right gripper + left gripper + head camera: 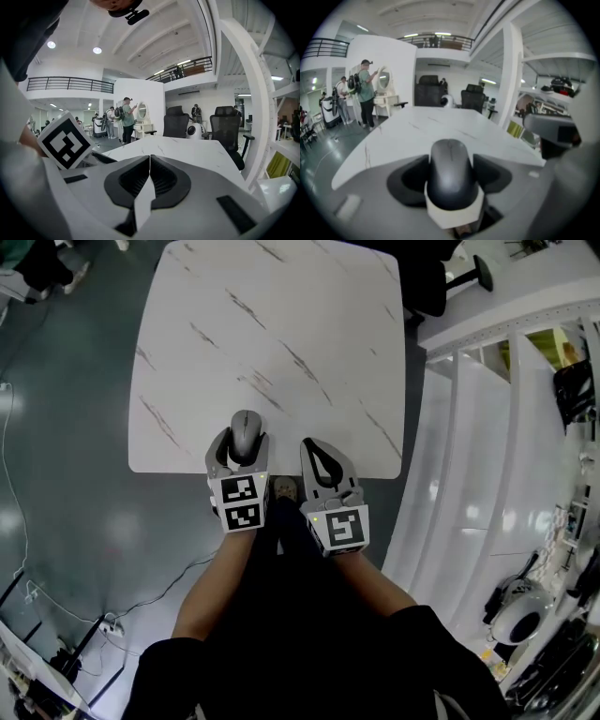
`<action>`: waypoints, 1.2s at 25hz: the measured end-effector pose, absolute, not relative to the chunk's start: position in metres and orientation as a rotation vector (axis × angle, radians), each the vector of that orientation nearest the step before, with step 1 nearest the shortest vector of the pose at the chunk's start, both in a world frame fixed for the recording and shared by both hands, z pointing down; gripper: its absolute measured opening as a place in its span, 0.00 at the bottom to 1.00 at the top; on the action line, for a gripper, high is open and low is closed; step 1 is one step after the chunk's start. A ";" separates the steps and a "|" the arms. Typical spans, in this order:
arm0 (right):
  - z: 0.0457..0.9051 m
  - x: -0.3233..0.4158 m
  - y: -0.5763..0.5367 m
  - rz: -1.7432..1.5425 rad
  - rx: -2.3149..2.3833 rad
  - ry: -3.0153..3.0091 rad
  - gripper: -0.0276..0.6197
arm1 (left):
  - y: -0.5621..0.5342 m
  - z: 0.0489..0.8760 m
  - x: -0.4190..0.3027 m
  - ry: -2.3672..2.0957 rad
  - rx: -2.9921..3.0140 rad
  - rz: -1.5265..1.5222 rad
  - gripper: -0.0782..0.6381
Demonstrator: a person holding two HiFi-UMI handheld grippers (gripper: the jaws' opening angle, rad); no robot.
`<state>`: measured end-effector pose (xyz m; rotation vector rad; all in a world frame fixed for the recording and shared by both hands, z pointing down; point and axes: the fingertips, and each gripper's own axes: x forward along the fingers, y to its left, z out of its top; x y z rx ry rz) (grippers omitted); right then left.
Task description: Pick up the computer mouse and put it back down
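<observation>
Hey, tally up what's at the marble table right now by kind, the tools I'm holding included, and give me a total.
computer mouse: 1
hand-held grippers: 2 (left hand-held gripper closed on the computer mouse, right hand-held gripper shut with nothing in it)
table: 1
Total: 4

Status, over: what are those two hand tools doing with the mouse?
Left tool gripping mouse, over table's near edge. Right tool shut, empty. Nothing in the way, over.
</observation>
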<state>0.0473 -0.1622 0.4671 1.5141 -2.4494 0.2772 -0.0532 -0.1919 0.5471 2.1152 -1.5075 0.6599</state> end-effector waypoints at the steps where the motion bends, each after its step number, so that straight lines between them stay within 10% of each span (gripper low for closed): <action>1: 0.462 0.050 -0.162 0.265 1.531 -2.447 0.07 | -0.191 0.538 -0.053 -1.514 2.130 0.639 0.52; 30: 0.350 0.076 -0.154 -0.009 1.752 -2.478 0.07 | -0.168 0.357 -0.064 -1.661 2.482 0.243 0.52</action>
